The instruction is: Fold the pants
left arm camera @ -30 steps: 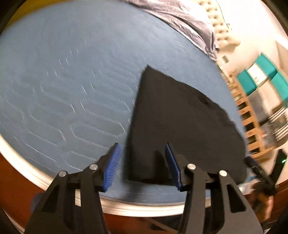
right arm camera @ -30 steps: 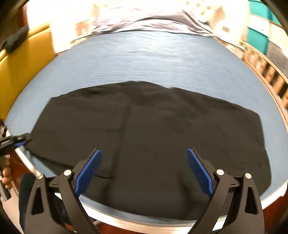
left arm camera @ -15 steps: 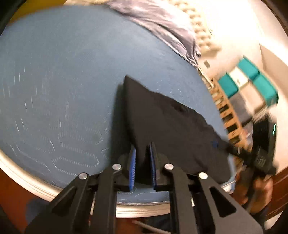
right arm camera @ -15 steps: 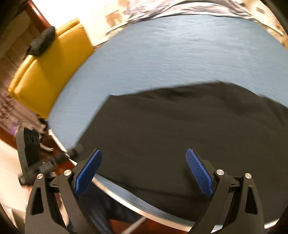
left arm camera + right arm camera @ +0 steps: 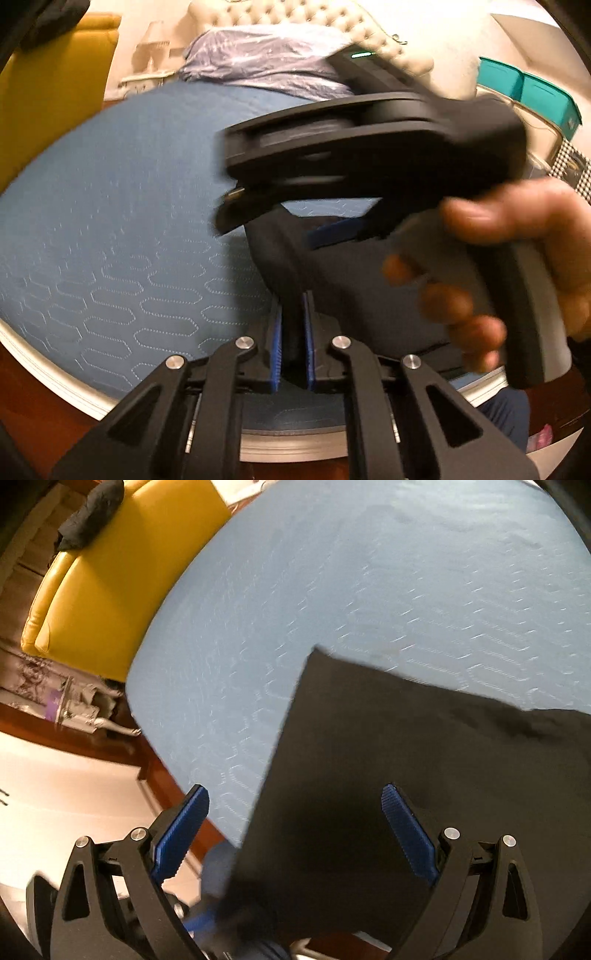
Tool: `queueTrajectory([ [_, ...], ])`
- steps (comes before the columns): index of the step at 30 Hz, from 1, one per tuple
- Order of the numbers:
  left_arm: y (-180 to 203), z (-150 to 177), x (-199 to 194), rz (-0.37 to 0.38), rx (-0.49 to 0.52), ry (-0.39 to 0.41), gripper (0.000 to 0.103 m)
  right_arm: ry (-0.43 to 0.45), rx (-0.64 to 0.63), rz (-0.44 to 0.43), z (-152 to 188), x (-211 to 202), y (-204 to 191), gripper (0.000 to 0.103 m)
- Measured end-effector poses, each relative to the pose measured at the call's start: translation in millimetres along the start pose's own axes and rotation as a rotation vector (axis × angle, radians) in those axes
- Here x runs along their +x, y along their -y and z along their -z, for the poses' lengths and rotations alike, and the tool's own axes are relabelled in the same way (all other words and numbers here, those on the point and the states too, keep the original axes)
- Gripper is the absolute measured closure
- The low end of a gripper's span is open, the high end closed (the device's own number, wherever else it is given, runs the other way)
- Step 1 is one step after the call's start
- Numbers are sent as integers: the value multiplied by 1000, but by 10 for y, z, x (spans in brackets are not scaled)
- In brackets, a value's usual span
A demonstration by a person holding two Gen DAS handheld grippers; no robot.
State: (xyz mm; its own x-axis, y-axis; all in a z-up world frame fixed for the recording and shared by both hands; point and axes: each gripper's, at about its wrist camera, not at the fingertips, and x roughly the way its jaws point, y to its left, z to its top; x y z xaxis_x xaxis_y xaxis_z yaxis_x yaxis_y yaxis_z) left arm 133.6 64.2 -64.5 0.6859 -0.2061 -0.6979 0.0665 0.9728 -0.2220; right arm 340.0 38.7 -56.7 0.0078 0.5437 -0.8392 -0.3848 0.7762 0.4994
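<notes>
The black pants [image 5: 369,295] lie flat near the front edge of the blue quilted mattress [image 5: 129,221]. My left gripper [image 5: 293,350] is shut on a raised fold at their near left edge. The right gripper's black body [image 5: 388,147], blurred and held by a hand [image 5: 517,240], crosses just above the pants. In the right wrist view my right gripper [image 5: 295,834] is open over the pants [image 5: 406,757] near their left end, with the cloth's edge between its fingers. A blurred blue and black shape [image 5: 207,919] below looks like the left gripper.
A yellow armchair [image 5: 110,572] with a dark cloth [image 5: 88,513] on it stands left of the bed. Lilac bedding [image 5: 266,59] lies by the tufted headboard. Teal boxes [image 5: 528,92] sit at the far right. The wooden bed frame [image 5: 155,771] borders the mattress [image 5: 369,572].
My left gripper went from open to shut on the pants' near left edge. My right gripper, still open, swung left to the pants' left end and now crosses the left wrist view.
</notes>
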Motion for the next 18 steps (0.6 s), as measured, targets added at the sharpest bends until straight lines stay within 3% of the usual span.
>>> queueTrajectory([
  [5, 194, 33, -56, -29, 56, 15, 94, -42, -48, 20, 13, 126, -139, 15],
  [7, 248, 30, -57, -38, 64, 18, 95, -51, -54, 46, 33, 142, -122, 42],
  [10, 299, 16, -48, -44, 70, 18, 95, -42, -61, 52, 86, 62, -11, 71],
  [13, 411, 5, -74, -44, 91, 30, 95, -4, -34, 19, 120, -85, 114, 86],
  [18, 673, -37, -182, -38, 143, 62, 96, 68, -28, -20, 240, -423, 237, 91],
])
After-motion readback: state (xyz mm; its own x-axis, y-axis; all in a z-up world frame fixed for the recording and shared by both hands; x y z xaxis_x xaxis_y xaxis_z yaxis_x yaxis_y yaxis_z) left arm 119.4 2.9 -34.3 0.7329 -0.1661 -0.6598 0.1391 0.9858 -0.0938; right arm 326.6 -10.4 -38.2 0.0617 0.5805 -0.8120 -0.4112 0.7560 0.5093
